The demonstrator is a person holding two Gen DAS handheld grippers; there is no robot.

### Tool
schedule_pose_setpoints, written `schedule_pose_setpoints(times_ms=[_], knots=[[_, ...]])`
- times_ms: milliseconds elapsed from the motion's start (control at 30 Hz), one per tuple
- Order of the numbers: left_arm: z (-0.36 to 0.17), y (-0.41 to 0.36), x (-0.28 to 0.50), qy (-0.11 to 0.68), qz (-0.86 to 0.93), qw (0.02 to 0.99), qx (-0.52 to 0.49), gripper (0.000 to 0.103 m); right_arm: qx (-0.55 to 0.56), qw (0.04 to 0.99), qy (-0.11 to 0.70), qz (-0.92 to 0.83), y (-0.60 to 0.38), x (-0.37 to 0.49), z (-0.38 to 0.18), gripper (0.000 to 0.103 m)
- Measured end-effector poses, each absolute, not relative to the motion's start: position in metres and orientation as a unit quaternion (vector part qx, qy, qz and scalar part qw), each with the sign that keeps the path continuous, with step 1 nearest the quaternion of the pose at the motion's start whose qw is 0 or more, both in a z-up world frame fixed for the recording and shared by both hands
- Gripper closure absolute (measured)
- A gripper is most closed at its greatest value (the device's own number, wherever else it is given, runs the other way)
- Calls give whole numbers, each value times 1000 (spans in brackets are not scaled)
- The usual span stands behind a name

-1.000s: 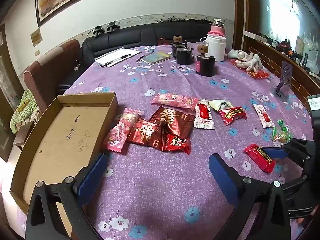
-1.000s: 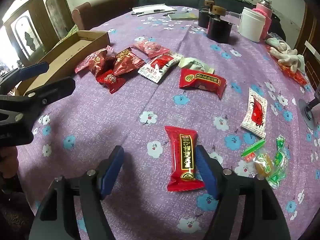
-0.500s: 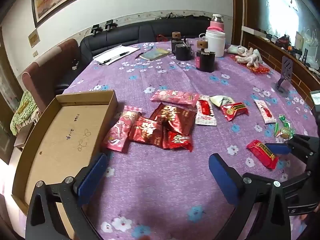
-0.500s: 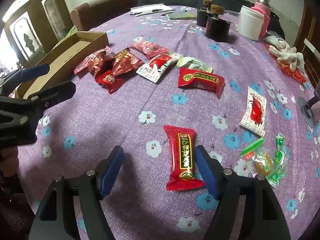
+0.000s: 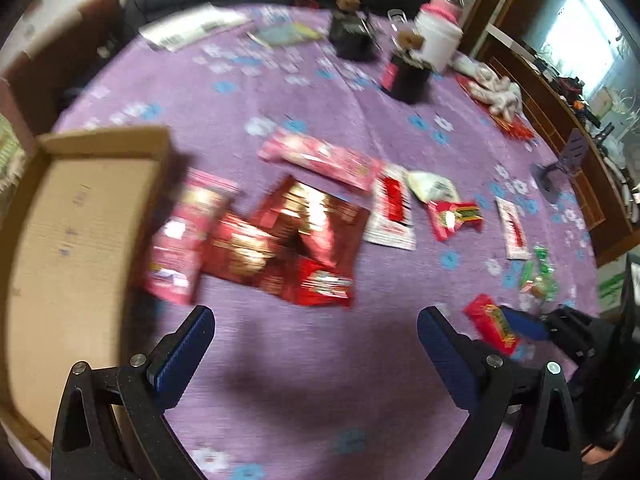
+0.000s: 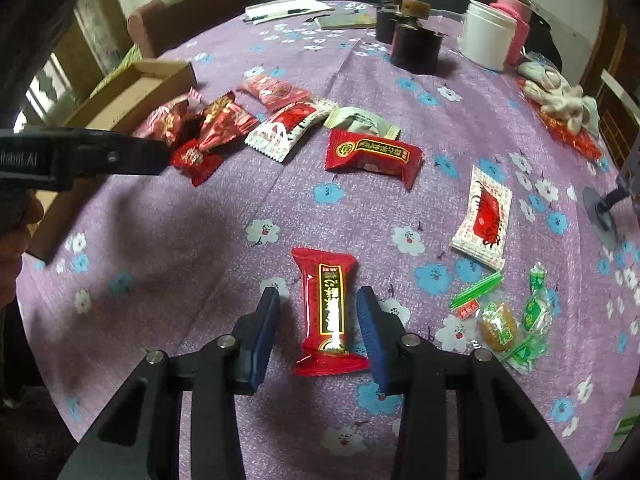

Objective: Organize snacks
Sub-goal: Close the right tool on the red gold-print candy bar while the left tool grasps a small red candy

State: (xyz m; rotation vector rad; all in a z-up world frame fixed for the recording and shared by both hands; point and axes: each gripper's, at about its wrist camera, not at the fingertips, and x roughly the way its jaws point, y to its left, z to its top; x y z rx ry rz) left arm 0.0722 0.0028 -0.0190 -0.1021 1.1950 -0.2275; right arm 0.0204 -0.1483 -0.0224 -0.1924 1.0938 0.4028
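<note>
Snack packets lie scattered on the purple flowered tablecloth [image 6: 280,208]. A red packet with a gold label [image 6: 329,312] lies between the blue pads of my right gripper [image 6: 318,312], which is half closed around it with a gap on each side. My left gripper [image 5: 316,322] is open and empty, low over the cloth just short of a pile of red and pink packets [image 5: 280,236]. An open cardboard box [image 5: 68,240] lies to its left. The right gripper and its red packet [image 5: 494,326] show at the lower right of the left wrist view.
More packets lie mid-table: a red one [image 6: 372,156], white-and-red ones [image 6: 484,216], green candies [image 6: 508,320]. Two dark jars [image 6: 414,46], a white tub [image 6: 488,32], a pink bottle and papers stand at the far side. A black stand [image 6: 608,204] is at the right.
My right gripper has narrowed around the red gold-label packet. My left gripper has moved forward and down toward the packet pile; its view is blurred by motion.
</note>
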Motion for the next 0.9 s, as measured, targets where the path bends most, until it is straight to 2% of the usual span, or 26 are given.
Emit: schedule_pose_setpoints(times_ms=[167,367,767,900], knots=[[-29,-10,87,595,-138,789,-68,1,-82,828,518,197,-152,23,-23,63],[-41,-8,101,604,-139,777,-106,3,-71,826,518,211,-152,22,-24,52],[-44,12,96,584,-98,803,-69,3,-72,823,517,224,-147,21,-25,31],[-48,-2,94,602,-89,794,6,3,-78,824,516,223,-145,21,-26,28]])
